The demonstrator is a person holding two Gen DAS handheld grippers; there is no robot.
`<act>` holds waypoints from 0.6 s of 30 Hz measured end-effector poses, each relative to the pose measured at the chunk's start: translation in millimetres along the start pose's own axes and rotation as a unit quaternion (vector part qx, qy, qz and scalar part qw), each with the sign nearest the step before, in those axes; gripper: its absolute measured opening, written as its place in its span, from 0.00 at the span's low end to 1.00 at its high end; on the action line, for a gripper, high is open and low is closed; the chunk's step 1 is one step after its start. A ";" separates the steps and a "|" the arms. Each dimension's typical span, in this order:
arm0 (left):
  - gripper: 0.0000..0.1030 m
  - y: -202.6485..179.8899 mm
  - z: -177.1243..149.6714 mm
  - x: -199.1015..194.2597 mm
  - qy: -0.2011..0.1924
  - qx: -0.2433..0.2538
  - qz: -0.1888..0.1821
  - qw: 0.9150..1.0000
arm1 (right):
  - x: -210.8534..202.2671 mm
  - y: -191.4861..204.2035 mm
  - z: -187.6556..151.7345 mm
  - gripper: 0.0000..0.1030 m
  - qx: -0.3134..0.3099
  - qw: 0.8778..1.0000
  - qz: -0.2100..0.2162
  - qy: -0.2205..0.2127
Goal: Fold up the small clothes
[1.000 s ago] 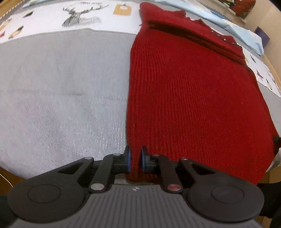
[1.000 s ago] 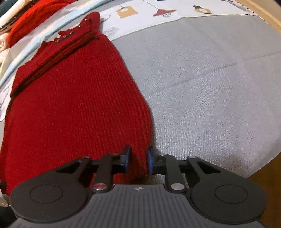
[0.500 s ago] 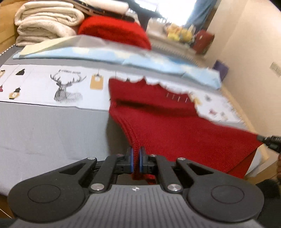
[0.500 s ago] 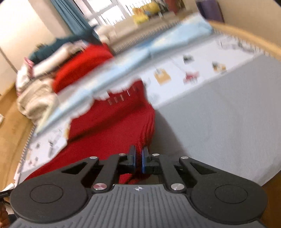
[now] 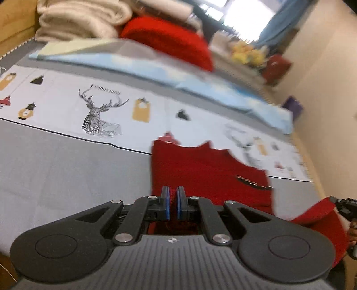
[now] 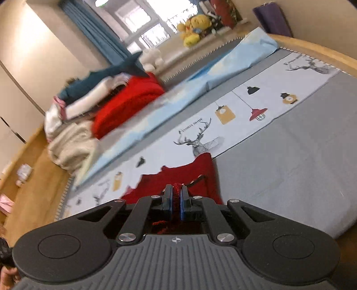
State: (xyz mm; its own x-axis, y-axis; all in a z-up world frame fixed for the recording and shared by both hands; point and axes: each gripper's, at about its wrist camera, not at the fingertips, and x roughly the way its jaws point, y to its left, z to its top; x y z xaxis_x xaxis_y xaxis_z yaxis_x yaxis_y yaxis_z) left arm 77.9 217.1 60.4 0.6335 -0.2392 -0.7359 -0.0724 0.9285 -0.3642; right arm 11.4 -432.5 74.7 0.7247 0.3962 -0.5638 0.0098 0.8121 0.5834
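Observation:
A small dark red knitted sweater (image 5: 207, 169) lies on the grey bed cover, its near hem lifted off the cover. My left gripper (image 5: 173, 204) is shut on the hem's left corner, with red knit between and below its blue pads. My right gripper (image 6: 176, 201) is shut on the hem's right corner of the sweater (image 6: 189, 176), with red knit bunched between the pads. Both corners are held up over the garment's body. In the left wrist view the right gripper's tip (image 5: 343, 206) shows at the far right, holding red cloth.
A white printed sheet with a deer (image 5: 100, 116) and a light blue folded sheet (image 5: 178, 75) lie beyond the sweater. A stack of cream towels (image 5: 80, 20) and a bright red blanket (image 5: 169, 42) sit at the back. The grey cover (image 6: 290, 169) extends right.
Both grippers closed on the hem corners, then lifted and carried them forward toward the collar. The sweater now appears shorter, with the hem raised over its body.

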 end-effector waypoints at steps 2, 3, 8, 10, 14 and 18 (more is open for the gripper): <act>0.07 15.2 28.2 47.4 0.017 -0.014 0.003 1.000 | 50.6 -10.2 21.2 0.05 0.013 1.000 -0.022 0.016; 0.07 25.0 38.4 63.9 0.020 -0.036 0.009 0.999 | 74.2 -15.9 31.1 0.07 0.017 0.999 -0.040 0.020; 0.31 61.7 50.2 118.7 0.023 -0.085 0.024 0.996 | 150.2 -43.8 56.0 0.23 0.038 0.988 -0.150 -0.015; 0.31 66.1 44.3 139.2 0.079 -0.098 0.045 0.991 | 162.5 -57.4 44.7 0.29 0.049 0.989 -0.135 -0.022; 0.45 65.5 47.5 160.6 0.109 -0.107 0.031 0.988 | 192.9 -75.1 23.2 0.37 0.096 0.987 -0.111 0.061; 0.54 65.3 38.8 180.0 0.135 -0.115 0.043 0.983 | 220.0 -74.4 10.4 0.42 0.058 0.984 -0.131 0.105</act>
State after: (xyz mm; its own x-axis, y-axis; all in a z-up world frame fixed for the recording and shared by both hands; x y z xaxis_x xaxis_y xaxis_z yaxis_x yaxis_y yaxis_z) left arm 217.0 245.7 -73.7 0.3917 -0.2583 -0.8831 -0.3096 0.8668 -0.3909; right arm 177.3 -410.2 -86.7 0.5278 0.2697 -0.8054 0.2654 0.8484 0.4580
